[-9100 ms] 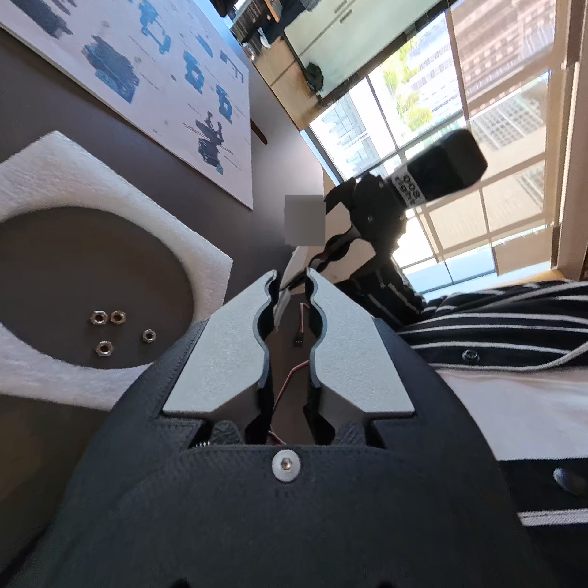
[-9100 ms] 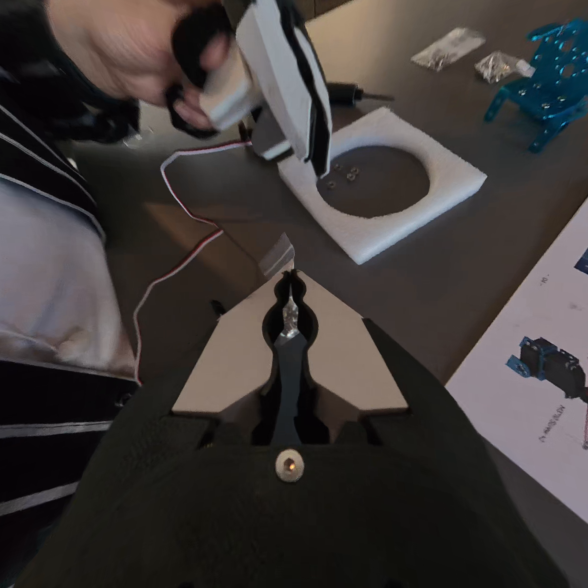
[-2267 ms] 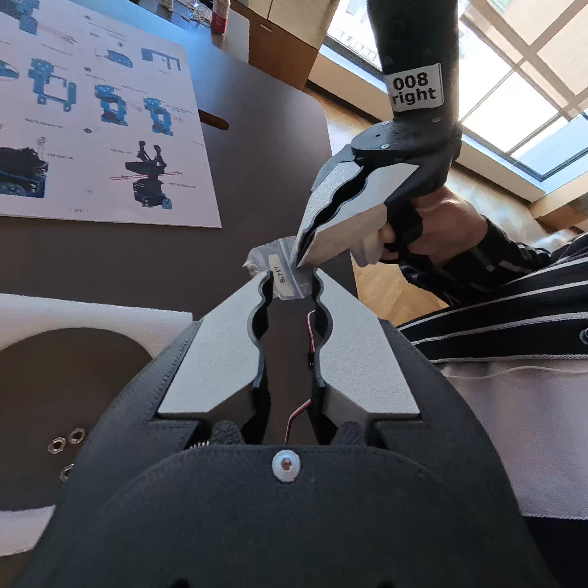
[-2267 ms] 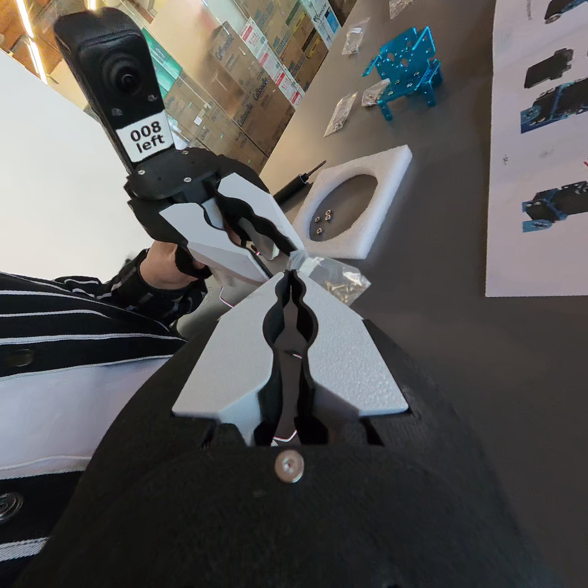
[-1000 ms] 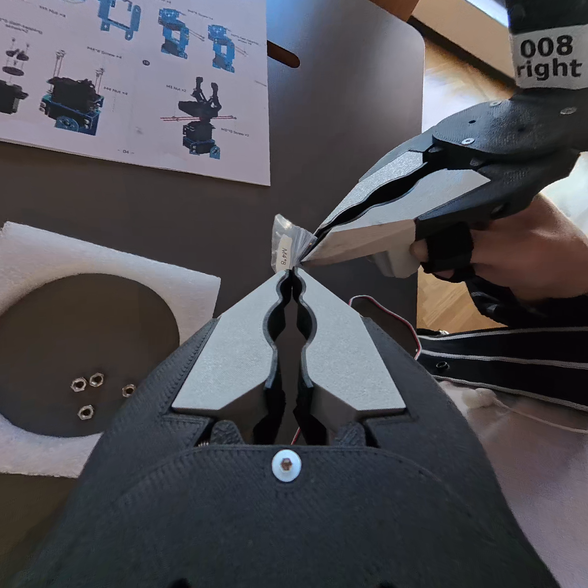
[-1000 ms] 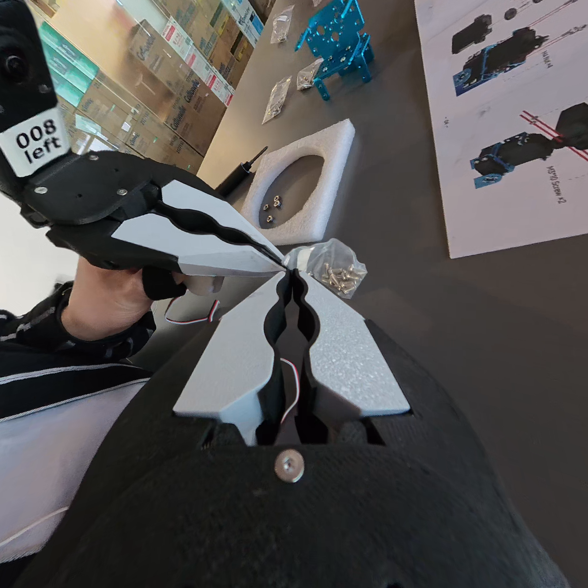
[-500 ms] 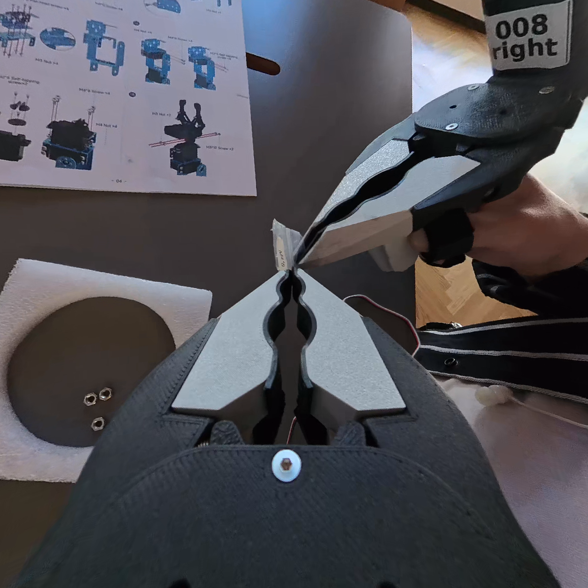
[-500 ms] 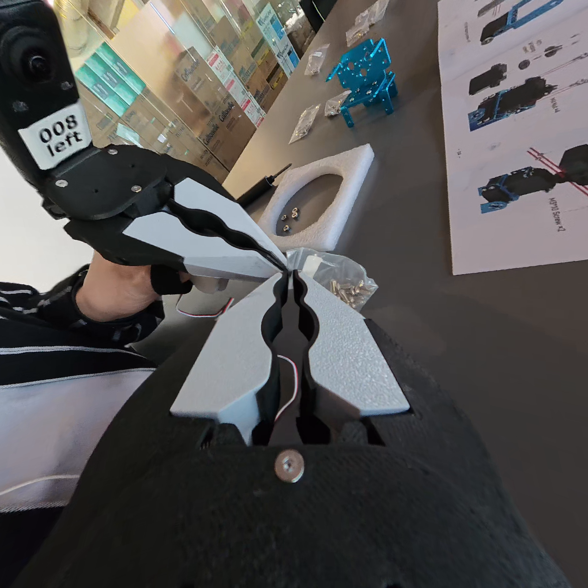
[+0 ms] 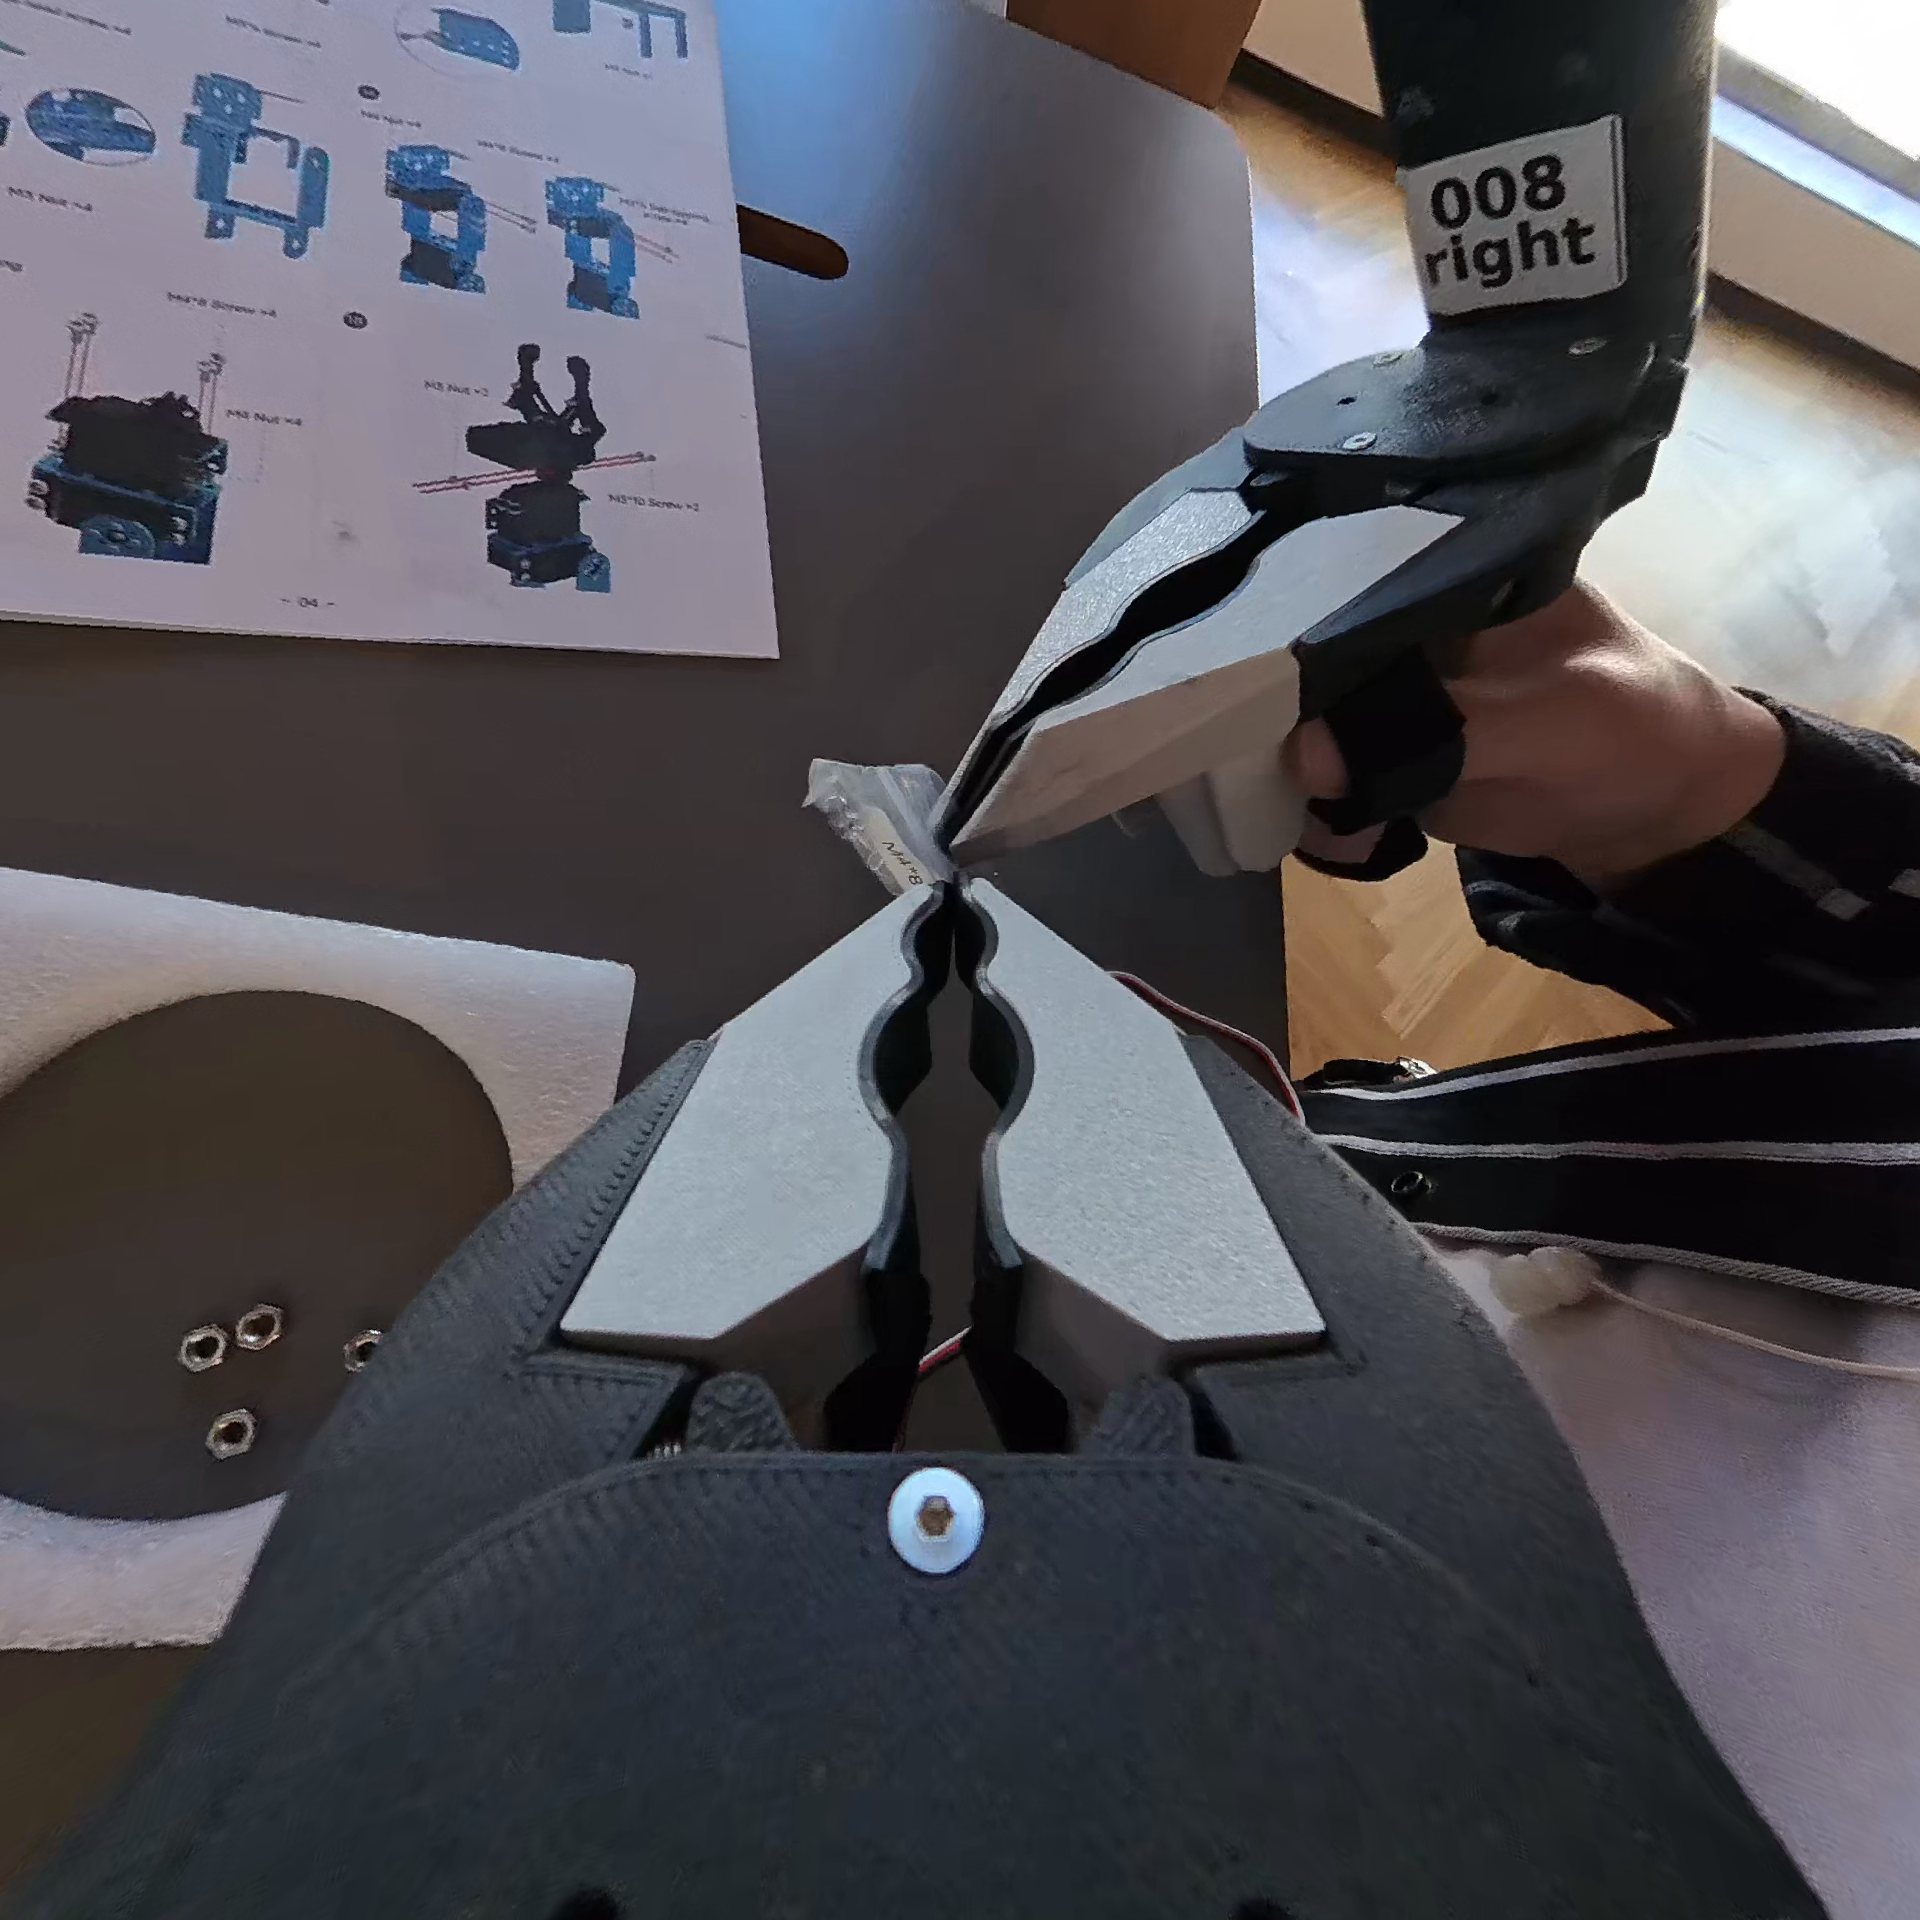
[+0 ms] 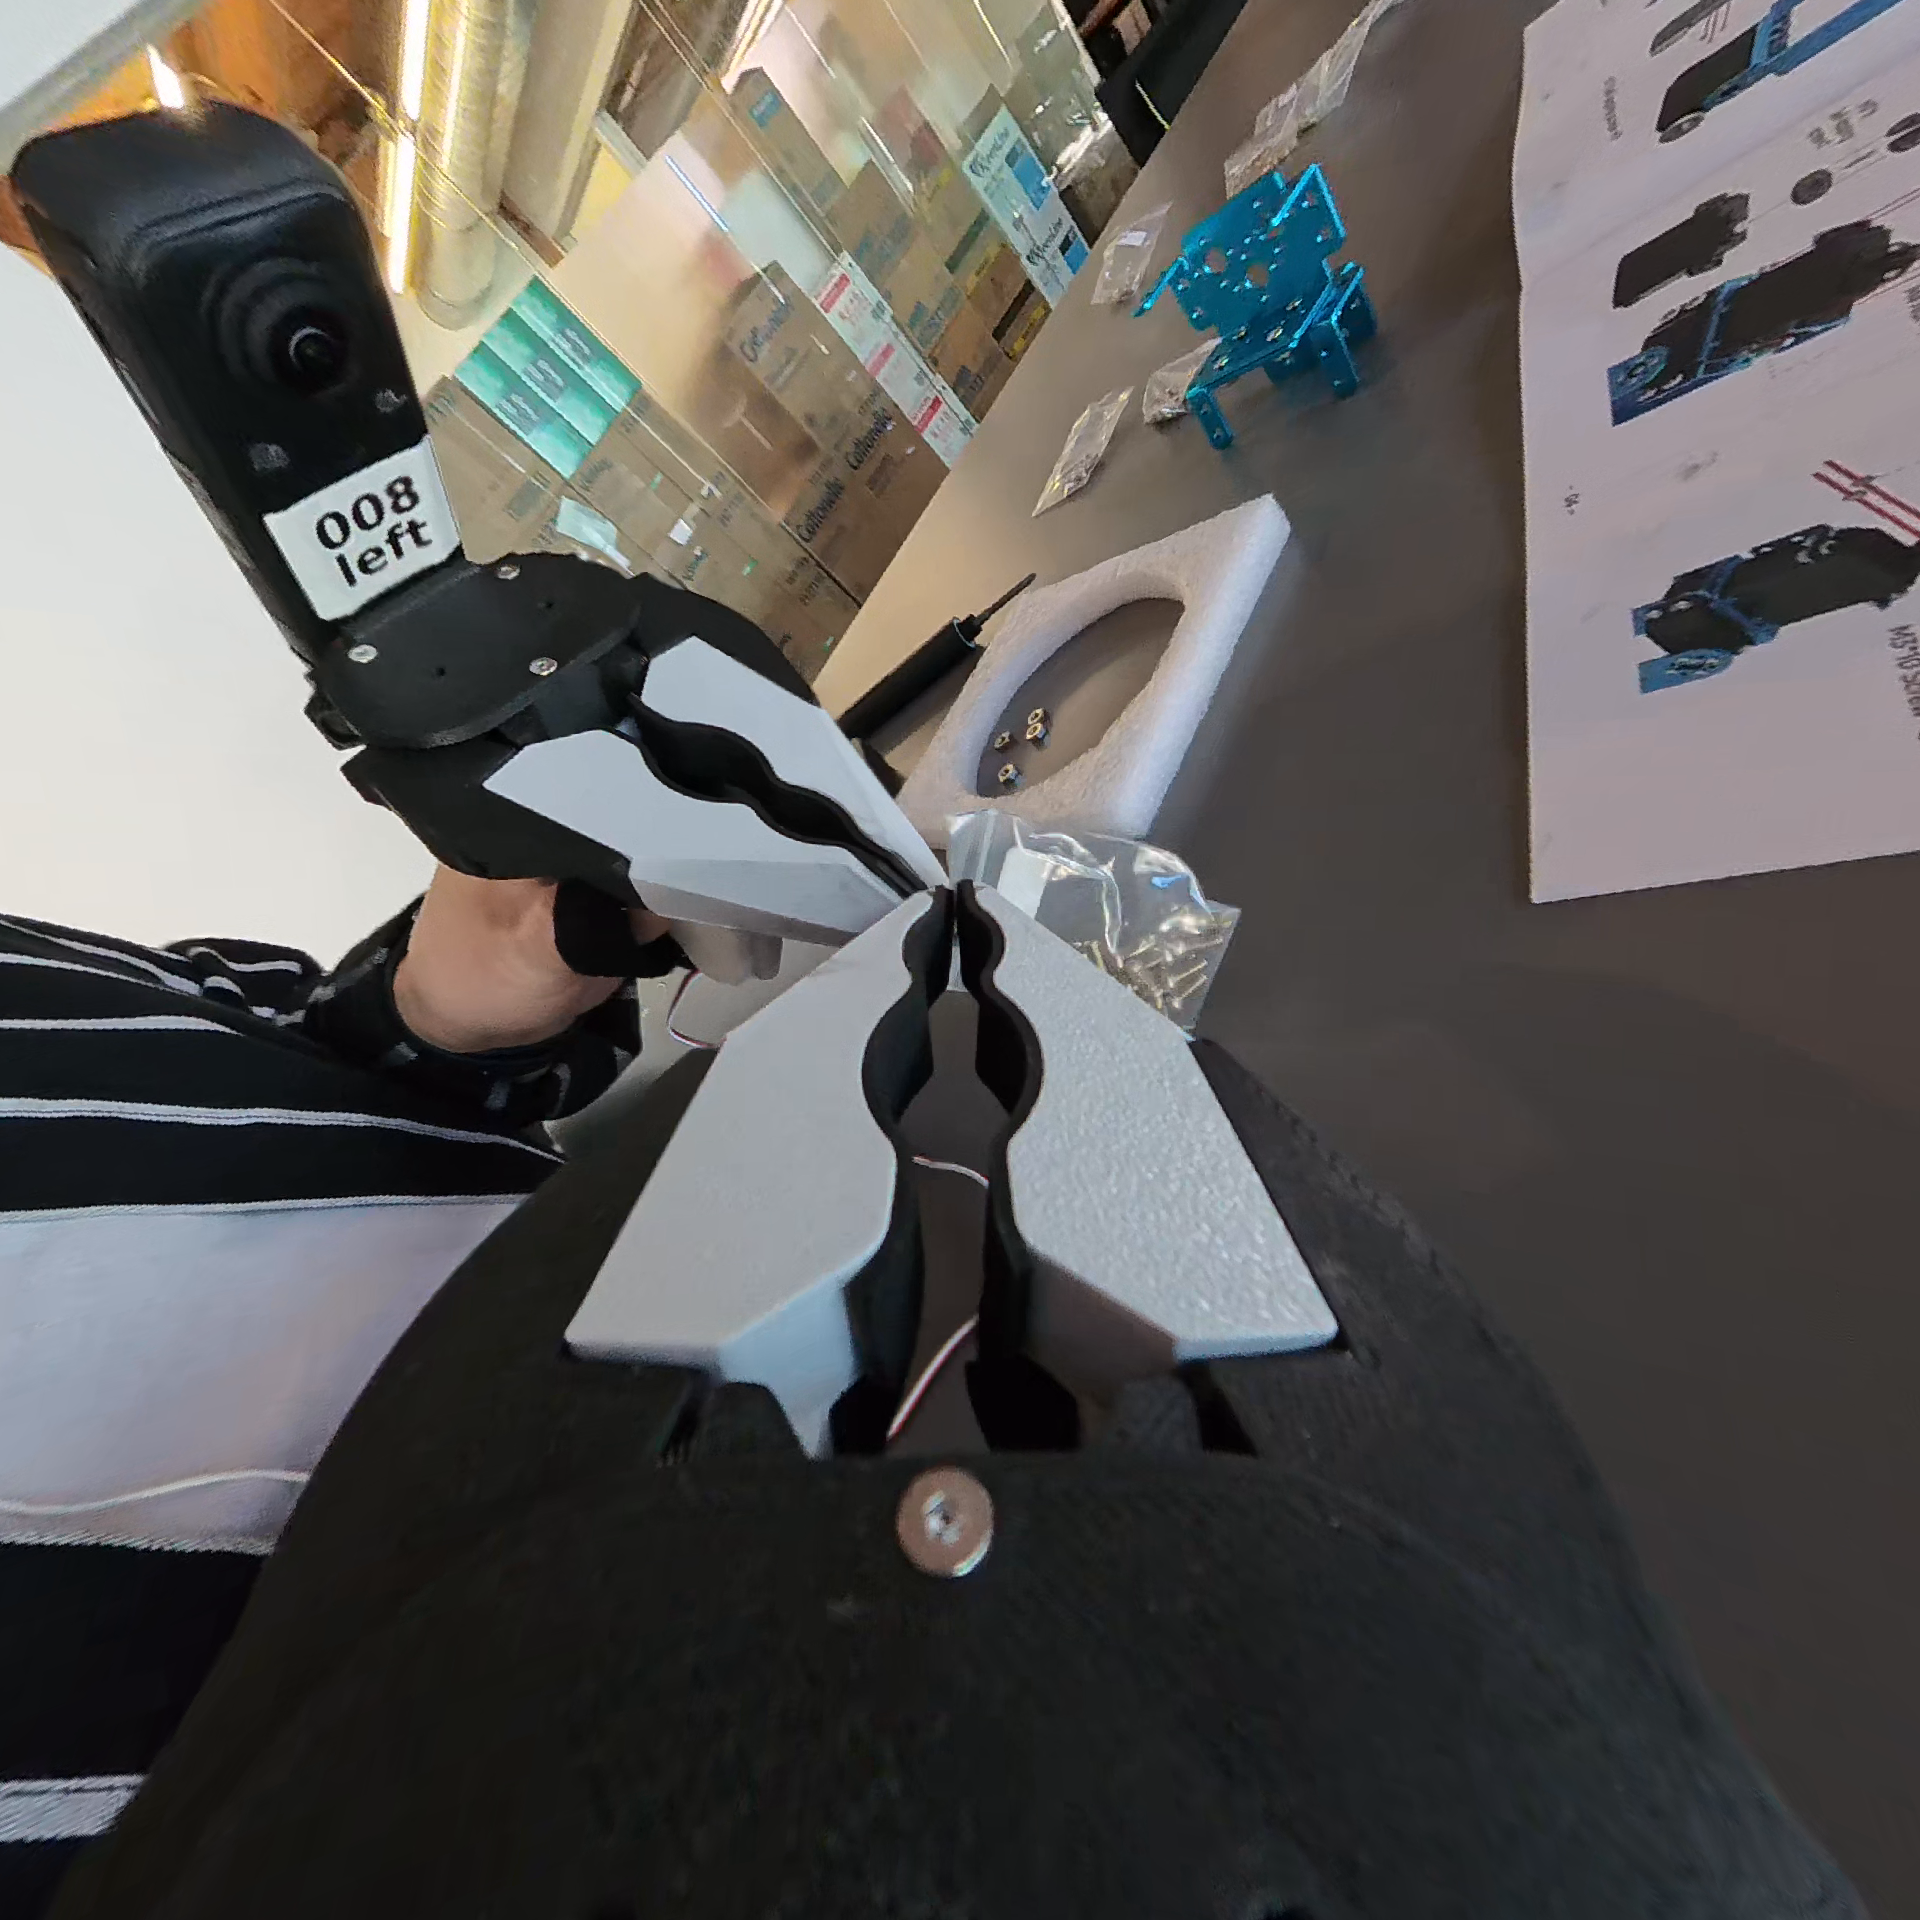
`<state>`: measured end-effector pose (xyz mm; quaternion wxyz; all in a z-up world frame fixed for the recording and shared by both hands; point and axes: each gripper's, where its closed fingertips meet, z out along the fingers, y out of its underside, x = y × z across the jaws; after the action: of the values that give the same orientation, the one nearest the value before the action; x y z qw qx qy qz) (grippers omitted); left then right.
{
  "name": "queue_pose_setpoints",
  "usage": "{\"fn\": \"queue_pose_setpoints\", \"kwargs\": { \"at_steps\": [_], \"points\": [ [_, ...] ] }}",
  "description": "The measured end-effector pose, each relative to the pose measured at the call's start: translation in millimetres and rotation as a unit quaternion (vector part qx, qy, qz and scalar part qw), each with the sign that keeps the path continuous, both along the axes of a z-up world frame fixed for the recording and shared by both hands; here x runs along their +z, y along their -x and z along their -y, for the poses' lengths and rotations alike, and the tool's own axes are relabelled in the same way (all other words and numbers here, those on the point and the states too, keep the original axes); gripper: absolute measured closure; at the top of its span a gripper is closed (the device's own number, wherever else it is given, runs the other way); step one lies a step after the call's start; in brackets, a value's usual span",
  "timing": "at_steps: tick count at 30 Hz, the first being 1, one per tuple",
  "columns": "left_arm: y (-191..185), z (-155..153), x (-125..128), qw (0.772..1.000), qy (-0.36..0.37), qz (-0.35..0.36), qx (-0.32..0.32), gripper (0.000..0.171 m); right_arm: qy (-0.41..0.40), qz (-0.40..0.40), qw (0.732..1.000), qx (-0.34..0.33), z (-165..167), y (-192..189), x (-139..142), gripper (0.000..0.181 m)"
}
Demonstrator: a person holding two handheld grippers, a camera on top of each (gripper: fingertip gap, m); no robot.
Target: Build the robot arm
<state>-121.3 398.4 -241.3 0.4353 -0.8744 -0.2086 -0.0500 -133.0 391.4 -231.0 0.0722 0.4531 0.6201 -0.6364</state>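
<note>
A small clear plastic bag of screws with a white label hangs above the dark table, pinched at its top edge by both grippers. My left gripper is shut on the bag's edge. My right gripper is shut on the same edge, tip to tip with the left. The right gripper also shows in the left wrist view, coming in from the upper right. The left gripper shows in the right wrist view, coming in from the left. The screws sit bunched in the bag's lower part.
A white foam square with a round cut-out holds several loose nuts. A printed instruction sheet lies beyond. A blue metal bracket, more small bags and a black screwdriver lie farther off. A red-white wire trails near the table edge. My left and right fingertips are right by each other.
The left gripper closed on the bag's edge beside the right gripper between 2.3 s and 1 s ago. Since then both stay shut on it and have shifted slightly together.
</note>
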Motion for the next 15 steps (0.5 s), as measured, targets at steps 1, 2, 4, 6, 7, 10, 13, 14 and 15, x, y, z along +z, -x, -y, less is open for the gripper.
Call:
{"fn": "queue_pose_setpoints", "kwargs": {
  "at_steps": [1, 2, 4, 6, 7, 10, 13, 14, 15],
  "points": [
    [-0.1, -0.2, 0.8, 1.0, -0.004, 0.003, 0.001, 0.171, 0.006, 0.002, 1.0, 0.001, -0.1, -0.1, 0.8, 0.181],
    [-0.3, -0.5, 1.5, 1.0, -0.009, 0.009, 0.001, 0.171, 0.01, 0.003, 1.0, 0.002, -0.5, -0.2, 1.5, 0.181],
    [-1.7, -1.3, 2.6, 1.0, -0.019, 0.024, 0.0, 0.171, 0.017, 0.006, 1.0, 0.009, -0.9, -1.6, 2.4, 0.181],
    [-2.9, -2.0, 3.1, 0.999, -0.025, 0.034, -0.001, 0.171, 0.017, 0.004, 1.0, 0.015, -2.4, -2.7, 2.5, 0.181],
    [-3.2, -2.5, 3.6, 0.999, -0.028, 0.036, -0.001, 0.171, 0.019, 0.004, 1.0, 0.016, -2.9, -3.0, 2.9, 0.181],
    [-3.8, -3.2, 3.3, 0.999, -0.029, 0.035, -0.003, 0.171, 0.027, 0.014, 0.999, 0.016, -3.0, -3.0, 2.3, 0.181],
    [-5.6, -3.9, 4.4, 0.999, -0.031, 0.031, -0.009, 0.171, 0.042, 0.024, 0.999, 0.025, -2.5, -4.5, 3.3, 0.181],
    [-6.4, -4.2, 5.3, 0.999, -0.034, 0.028, -0.013, 0.171, 0.053, 0.032, 0.998, 0.031, -2.6, -5.8, 4.1, 0.181],
    [-7.3, -4.4, 5.5, 0.999, -0.034, 0.027, -0.016, 0.171, 0.059, 0.04, 0.997, 0.038, -3.3, -7.1, 3.8, 0.181]
  ]
}}
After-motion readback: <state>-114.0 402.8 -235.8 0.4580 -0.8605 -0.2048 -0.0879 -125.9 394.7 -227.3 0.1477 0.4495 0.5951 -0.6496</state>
